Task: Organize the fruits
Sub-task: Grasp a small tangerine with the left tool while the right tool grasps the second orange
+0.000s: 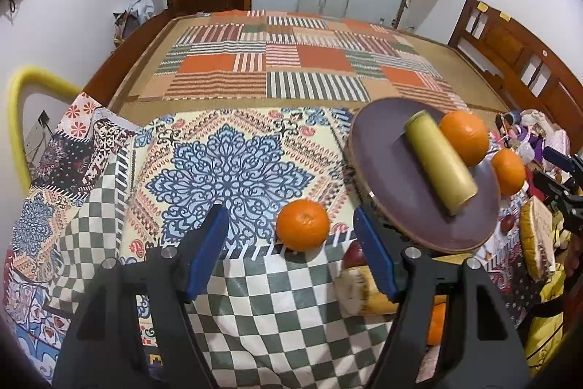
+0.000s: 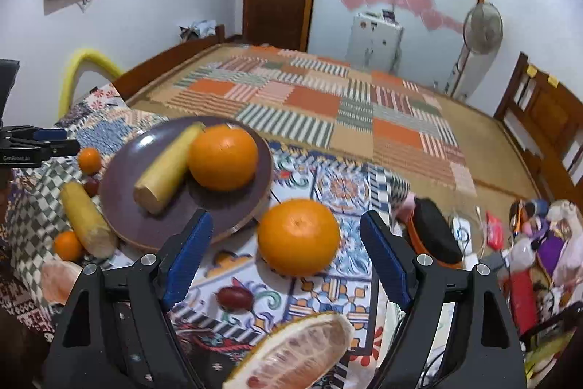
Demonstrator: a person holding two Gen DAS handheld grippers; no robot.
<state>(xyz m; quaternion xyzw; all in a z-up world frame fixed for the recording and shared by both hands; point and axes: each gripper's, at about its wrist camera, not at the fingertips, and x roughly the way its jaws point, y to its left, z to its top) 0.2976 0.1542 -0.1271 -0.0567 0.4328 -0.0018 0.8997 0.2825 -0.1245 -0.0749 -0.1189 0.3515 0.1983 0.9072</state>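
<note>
A brown plate holds a yellow sugarcane piece and an orange. My left gripper is open, with an orange just ahead between its fingers on the cloth. My right gripper is open, with a larger orange between its fingers, not gripped. A second cane piece, small oranges, a red date and pomelo pieces lie around the plate.
The fruits lie on a patterned cloth over a table in front of a bed. A black and orange object and cluttered toys sit at the right. A yellow chair back stands at the left.
</note>
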